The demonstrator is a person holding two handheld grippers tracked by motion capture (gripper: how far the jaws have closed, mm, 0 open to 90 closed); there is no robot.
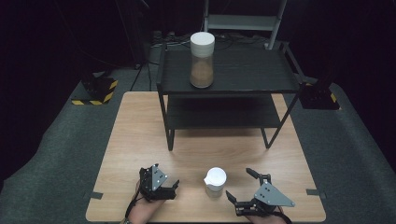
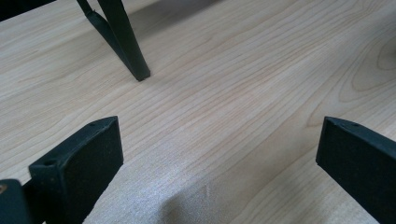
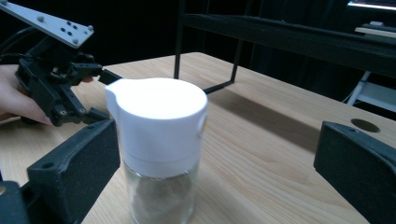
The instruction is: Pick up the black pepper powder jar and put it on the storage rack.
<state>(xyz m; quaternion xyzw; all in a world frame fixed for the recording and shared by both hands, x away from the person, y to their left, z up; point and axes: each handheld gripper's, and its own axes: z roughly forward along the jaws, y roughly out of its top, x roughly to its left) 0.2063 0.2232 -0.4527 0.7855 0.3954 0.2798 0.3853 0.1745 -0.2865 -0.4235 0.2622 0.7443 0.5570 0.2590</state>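
Small jar: a glass jar (image 1: 215, 183) with a white pour-spout lid, standing upright near the front edge of the wooden table (image 1: 140, 140), some pale brownish stuff at the bottom of the glass.
Right gripper: there it is (image 1: 241, 185), low at the front right, jaws spread wide, nothing between them gripped; the jar sits just to its left, apart from both jaws.
Right gripper view: the jar (image 3: 159, 149) looms close between the open jaws, nearer the left-hand one, no contact that I can make out.
Left gripper: (image 1: 164, 185) front left, jaws also parted wide and empty, over bare wood; the jar stands off to its right.
Left gripper view: wood grain, and one black foot of the rack (image 2: 135, 65) ahead.
Rack: black two-tier shelf (image 1: 243, 70) at the back half of the table.
Tall jar: white-capped container (image 1: 202, 59) upright on the top tier, left side, partly filled with brown contents.
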